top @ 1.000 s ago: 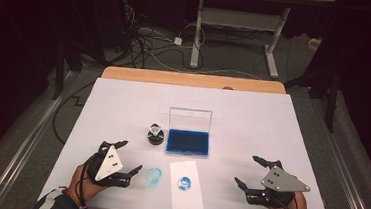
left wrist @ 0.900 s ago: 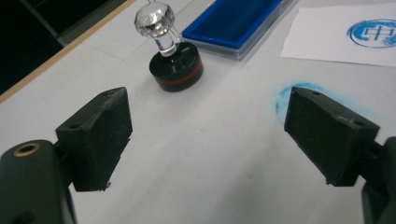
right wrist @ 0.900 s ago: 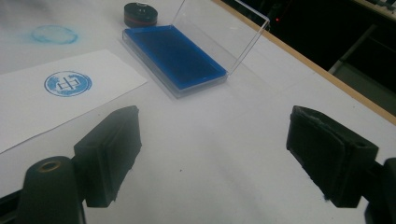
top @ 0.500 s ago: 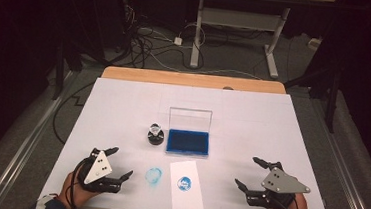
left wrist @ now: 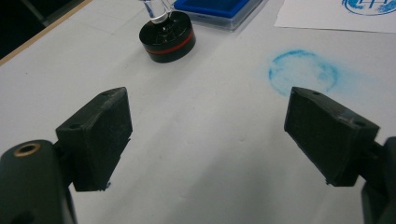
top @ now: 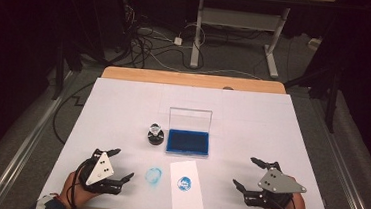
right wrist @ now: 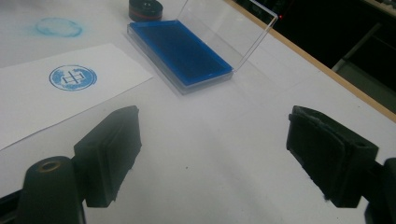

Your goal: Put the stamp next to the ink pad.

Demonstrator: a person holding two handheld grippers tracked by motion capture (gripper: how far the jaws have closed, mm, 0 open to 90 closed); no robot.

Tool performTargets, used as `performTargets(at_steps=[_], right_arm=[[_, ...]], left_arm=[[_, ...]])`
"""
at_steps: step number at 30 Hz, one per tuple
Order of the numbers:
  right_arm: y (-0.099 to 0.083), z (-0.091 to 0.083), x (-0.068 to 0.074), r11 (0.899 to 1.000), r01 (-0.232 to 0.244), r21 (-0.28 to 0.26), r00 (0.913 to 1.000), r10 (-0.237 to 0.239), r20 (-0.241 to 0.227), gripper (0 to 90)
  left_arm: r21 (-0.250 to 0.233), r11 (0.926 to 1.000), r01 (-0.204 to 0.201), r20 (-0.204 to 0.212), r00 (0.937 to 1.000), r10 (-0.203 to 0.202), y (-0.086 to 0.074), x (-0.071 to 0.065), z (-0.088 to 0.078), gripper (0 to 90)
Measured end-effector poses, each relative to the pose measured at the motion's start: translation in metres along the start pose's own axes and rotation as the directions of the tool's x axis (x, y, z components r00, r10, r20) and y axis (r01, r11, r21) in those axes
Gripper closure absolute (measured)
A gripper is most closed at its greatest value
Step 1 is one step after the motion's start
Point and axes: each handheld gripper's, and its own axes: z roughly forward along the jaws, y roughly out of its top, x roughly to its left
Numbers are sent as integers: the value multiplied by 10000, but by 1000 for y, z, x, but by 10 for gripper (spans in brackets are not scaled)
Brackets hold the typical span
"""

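A round black stamp (top: 156, 134) with a clear handle stands upright left of the blue ink pad (top: 188, 141), whose clear lid stands open. A white paper slip (top: 186, 186) carrying a round blue stamp print (top: 184, 183) lies near the front edge. Left of it a blue smudge ring (top: 154, 175) marks the table cover. My left gripper (top: 121, 165) rests open at the front left, nothing between its jaws, with the stamp (left wrist: 166, 36) and the smudge (left wrist: 302, 71) beyond them. My right gripper (top: 246, 173) rests open at the front right, empty, facing the ink pad (right wrist: 180, 51) and the paper slip (right wrist: 65, 93).
The white table cover (top: 252, 125) has a bare wooden strip (top: 190, 79) along its far edge. Beyond the table are cables (top: 148, 41) on the floor and the legs of a desk (top: 273, 51). Dark floor runs along both sides.
My left gripper has drawn back toward the front left edge, away from the blue smudge. The right gripper has barely moved.
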Motion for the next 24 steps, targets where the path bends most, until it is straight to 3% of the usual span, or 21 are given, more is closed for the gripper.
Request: performTargets(at_steps=[9, 14, 24], right_arm=[[-3, 1, -3, 9999, -136, 39, 9999, 136, -24, 176], [-3, -2, -2, 10000, -67, -12, 10000, 67, 29, 176], [-2, 2, -3, 9999, -159, 38, 9999, 160, -62, 168]], left_arm=[[-127, 9996, 253, 38, 9997, -253, 1, 1, 1, 142], [-93, 9999, 93, 3, 10000, -93, 3, 0, 0, 142], [-123, 9996, 240, 11, 9997, -240, 2, 3, 2, 142]])
